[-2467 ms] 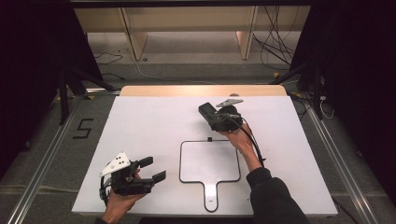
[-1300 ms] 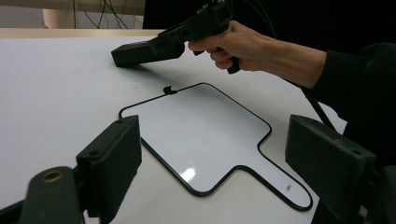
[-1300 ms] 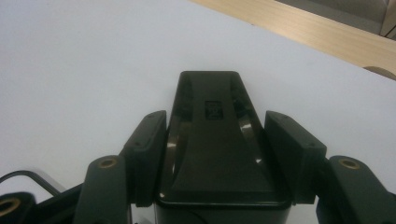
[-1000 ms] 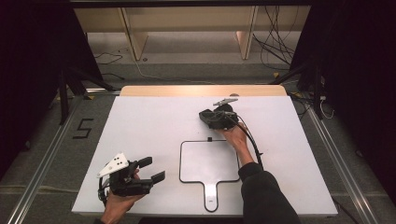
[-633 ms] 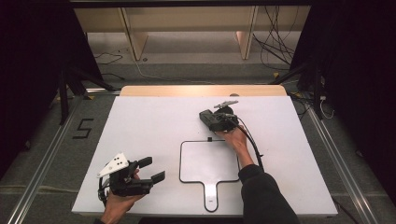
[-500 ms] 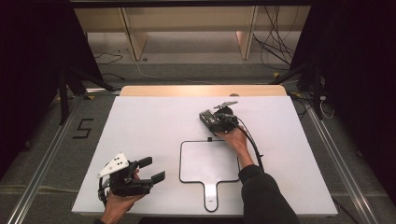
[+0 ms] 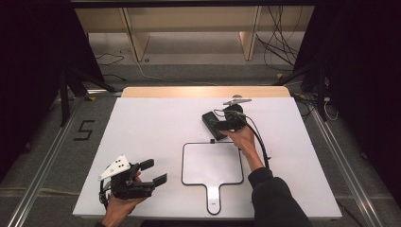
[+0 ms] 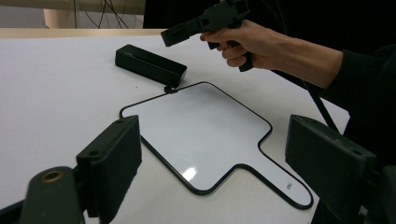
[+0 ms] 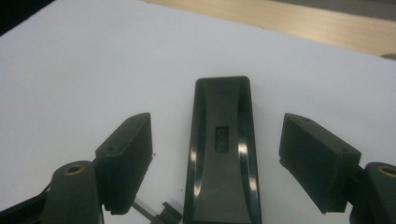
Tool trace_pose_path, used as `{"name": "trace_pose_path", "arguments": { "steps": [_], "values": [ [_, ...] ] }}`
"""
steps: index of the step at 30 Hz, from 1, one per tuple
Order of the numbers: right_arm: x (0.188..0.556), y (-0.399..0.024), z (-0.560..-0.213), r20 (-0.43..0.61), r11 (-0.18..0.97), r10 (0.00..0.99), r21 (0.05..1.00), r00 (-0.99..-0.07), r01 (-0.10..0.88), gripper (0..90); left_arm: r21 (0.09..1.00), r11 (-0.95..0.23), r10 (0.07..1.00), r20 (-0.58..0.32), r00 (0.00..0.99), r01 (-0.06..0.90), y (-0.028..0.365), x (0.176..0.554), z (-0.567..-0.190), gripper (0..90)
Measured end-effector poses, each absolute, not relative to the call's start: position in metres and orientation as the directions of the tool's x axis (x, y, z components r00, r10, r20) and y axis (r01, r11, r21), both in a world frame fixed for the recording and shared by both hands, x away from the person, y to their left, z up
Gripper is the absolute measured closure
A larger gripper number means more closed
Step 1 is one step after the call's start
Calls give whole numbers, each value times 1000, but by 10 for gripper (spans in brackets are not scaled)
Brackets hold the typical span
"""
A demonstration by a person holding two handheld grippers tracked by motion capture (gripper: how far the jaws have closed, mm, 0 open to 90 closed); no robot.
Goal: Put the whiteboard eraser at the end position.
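Black oblong eraser [image 7: 213,126] lies flat beside the whiteboard's [image 7: 213,163] corner.

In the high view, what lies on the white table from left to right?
left gripper → small whiteboard with a handle → right gripper, jaws open above the black eraser block, which overlaps it, so I leave its order out.

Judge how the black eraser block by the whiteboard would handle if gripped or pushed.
The eraser looks like a rigid block with flat sides, so it probably won't flex. Its glossy top suggests a somewhat slippery grip. Lying flat and low on the table, it should slide rather than roll or tip.
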State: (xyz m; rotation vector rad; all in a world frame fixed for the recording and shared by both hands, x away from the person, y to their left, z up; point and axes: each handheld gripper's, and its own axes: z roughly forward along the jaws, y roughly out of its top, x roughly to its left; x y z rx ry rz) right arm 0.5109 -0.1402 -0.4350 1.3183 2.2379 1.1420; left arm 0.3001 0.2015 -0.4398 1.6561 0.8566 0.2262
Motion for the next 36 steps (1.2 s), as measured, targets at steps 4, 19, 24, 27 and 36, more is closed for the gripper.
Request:
{"name": "trace_pose_path", "arguments": {
  "steps": [4, 19, 24, 27, 36],
  "values": [
    [502, -145, -422, 153, 239, 819, 785, -553, 572, 221, 912, -32, 639, -296, 710, 409, 201, 300, -440, 180],
    [456, -164, -407, 154, 233, 777, 831, -611, 506, 182, 910, -33, 642, -298, 707, 414, 202, 300, -441, 180],
    [429, -176, -404, 162, 215, 760, 852, -630, 478, 177, 909, -39, 642, -296, 707, 415, 202, 300, -441, 180],
    [413, -184, -403, 170, 202, 749, 862, -641, 465, 177, 908, -37, 643, -298, 706, 417, 201, 300, -441, 180],
    [378, -209, -410, 173, 188, 746, 872, -643, 452, 176, 907, -42, 644, -296, 705, 420, 202, 300, -441, 179]
  ]
}}
